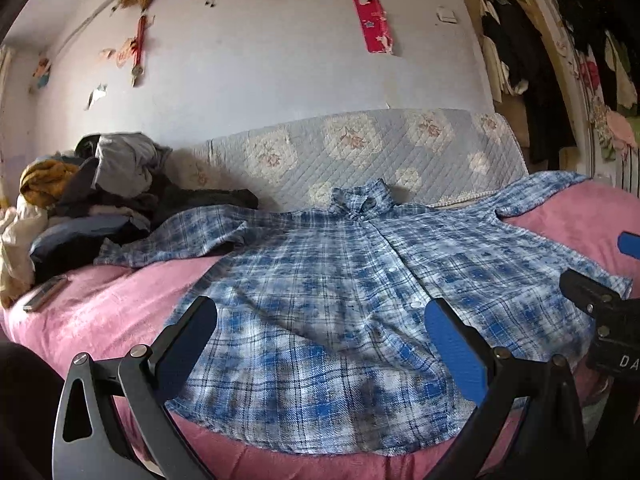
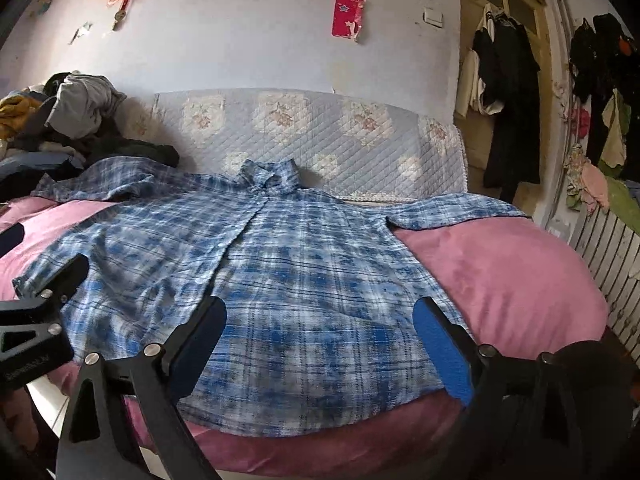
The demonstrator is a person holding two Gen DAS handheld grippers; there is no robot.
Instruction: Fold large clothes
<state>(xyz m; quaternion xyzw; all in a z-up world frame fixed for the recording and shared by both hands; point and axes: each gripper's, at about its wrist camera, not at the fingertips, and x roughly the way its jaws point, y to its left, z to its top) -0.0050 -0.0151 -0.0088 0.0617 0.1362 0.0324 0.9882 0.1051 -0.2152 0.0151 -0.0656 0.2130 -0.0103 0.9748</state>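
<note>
The plaid shirt (image 1: 340,300) lay spread face up on the pink bed (image 1: 100,320), hem at its near edge, collar toward the quilted backrest (image 1: 380,148). I judged it light, limp, likely to drag; best pinched at hem corners or shoulders. My left tongs (image 1: 320,320) and right tongs (image 2: 320,320) both gaped wide, empty. Only the right view showed the radiator (image 2: 612,256); the left showed a phone (image 1: 44,292).

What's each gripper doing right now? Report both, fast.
Left gripper: open, holding nothing, poised over the plaid shirt.
Right gripper: open, holding nothing, over the same shirt's hem.
</note>
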